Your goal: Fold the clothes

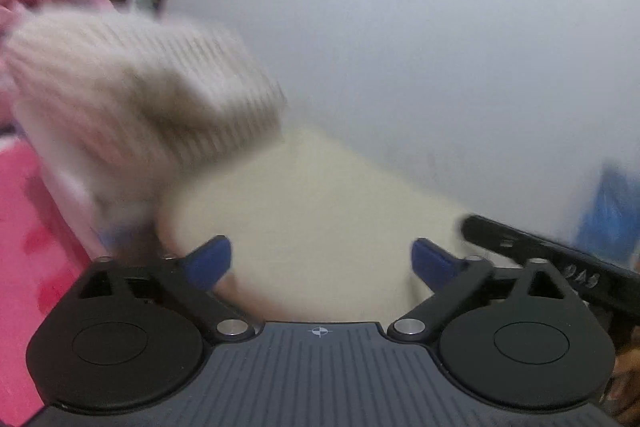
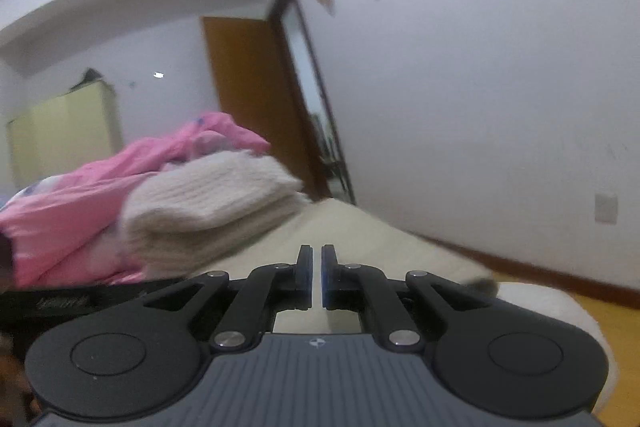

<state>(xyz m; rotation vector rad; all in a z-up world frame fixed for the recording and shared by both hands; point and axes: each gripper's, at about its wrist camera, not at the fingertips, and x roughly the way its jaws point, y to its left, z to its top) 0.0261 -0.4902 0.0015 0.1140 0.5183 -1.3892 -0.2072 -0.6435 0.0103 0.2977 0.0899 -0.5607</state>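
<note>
L gripper wide apart | R gripper nearly closed, empty | folded knit sweater (blurry) flat, axis unclear

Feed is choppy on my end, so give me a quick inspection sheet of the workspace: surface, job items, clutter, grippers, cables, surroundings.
Surface: cream bed sheet, bare ahead of both grippers.
Job's things: cream knit sweater lying folded in layers on the sheet, blurred in the left wrist view.
Clutter: pink quilt bunched behind the sweater.
Grippers: left gripper open and empty; right gripper nearly shut, a thin gap between the pads, holding nothing.
Cables: nothing seen.
Surroundings: white wall, brown door, pale wardrobe, wooden floor.
</note>
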